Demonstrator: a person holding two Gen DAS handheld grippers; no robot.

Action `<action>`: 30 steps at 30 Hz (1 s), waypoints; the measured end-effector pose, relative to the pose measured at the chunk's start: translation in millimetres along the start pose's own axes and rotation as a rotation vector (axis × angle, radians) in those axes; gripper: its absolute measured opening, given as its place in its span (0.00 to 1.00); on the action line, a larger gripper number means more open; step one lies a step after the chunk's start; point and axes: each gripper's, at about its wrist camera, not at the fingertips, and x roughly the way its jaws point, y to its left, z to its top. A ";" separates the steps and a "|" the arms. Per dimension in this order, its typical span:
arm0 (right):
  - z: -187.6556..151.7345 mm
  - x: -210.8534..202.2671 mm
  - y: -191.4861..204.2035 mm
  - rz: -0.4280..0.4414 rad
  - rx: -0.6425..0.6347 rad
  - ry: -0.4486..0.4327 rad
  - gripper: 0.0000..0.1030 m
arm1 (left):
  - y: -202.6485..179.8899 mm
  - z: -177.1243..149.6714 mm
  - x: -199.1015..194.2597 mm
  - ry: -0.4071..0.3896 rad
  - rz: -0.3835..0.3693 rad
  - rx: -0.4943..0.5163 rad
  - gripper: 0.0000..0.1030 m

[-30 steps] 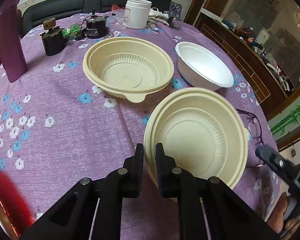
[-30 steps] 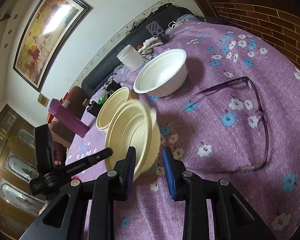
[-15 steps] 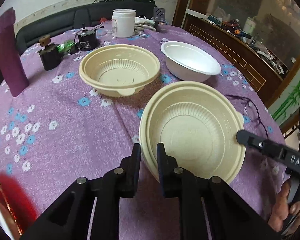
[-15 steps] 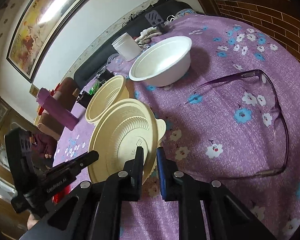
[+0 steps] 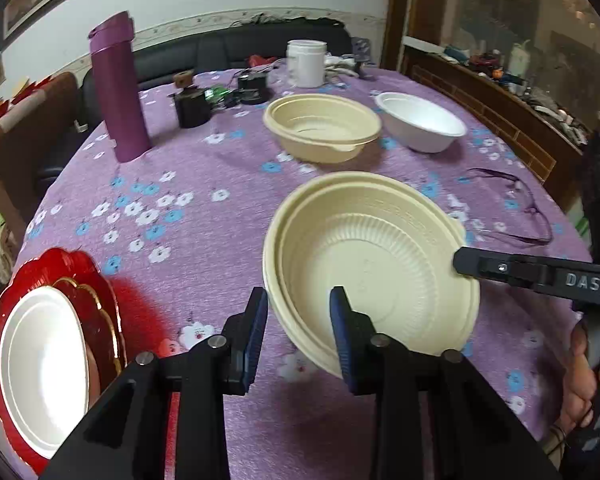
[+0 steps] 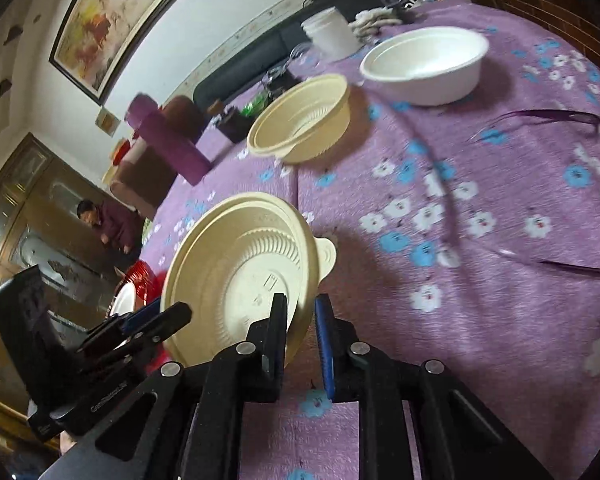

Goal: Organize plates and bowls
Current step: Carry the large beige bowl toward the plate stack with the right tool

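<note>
While the right hand-held gripper [image 6: 301, 320] is pinching the rim of the cream bowl [image 5: 374, 252] and holding it tilted above the desk [image 5: 204, 240], the left hand-held gripper [image 5: 299, 320] is sitting spread wide, its fingers straddling the bowl's near rim. Ahead of both, a second cream bowl [image 5: 322, 126] and a white bowl [image 5: 420, 120] are resting.

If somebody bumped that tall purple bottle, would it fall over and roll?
Probably fairly easily. The purple bottle stands upright, tall and narrow on a small base, so a knock near its top would likely tip it. Its body looks round and smooth, so once down it might roll across the purple tablecloth. How full or heavy it is can't be seen.
</note>
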 end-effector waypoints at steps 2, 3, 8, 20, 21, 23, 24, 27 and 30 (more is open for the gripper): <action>-1.7 4.5 2.0 -0.003 -0.003 -0.002 0.17 | 2.2 -0.8 4.1 -0.004 0.001 -0.004 0.35; -1.1 4.7 2.8 -0.011 -0.010 -0.007 0.17 | 2.9 -0.7 6.5 -0.007 0.019 -0.005 0.36; -5.2 1.6 8.0 -0.056 -0.050 -0.029 0.17 | 1.6 -2.0 7.2 -0.038 0.019 0.001 0.25; -6.8 -14.4 32.0 -0.098 -0.120 -0.081 0.16 | 3.5 -2.9 -15.9 -0.087 0.051 0.019 0.25; -7.0 -14.8 34.2 -0.099 -0.125 -0.082 0.16 | 3.5 -3.2 -16.9 -0.089 0.052 0.019 0.25; -7.7 -14.5 37.2 -0.101 -0.129 -0.081 0.16 | 5.6 -4.0 -20.0 -0.095 0.055 0.015 0.25; -7.6 -14.4 38.5 -0.097 -0.127 -0.079 0.16 | 6.4 -4.3 -21.3 -0.097 0.055 0.013 0.25; -8.3 -15.2 44.8 -0.094 -0.137 -0.079 0.16 | 10.6 -5.2 -27.0 -0.110 0.062 0.007 0.25; -7.5 -14.2 53.6 -0.088 -0.150 -0.078 0.16 | 18.1 -5.7 -33.5 -0.122 0.070 -0.007 0.25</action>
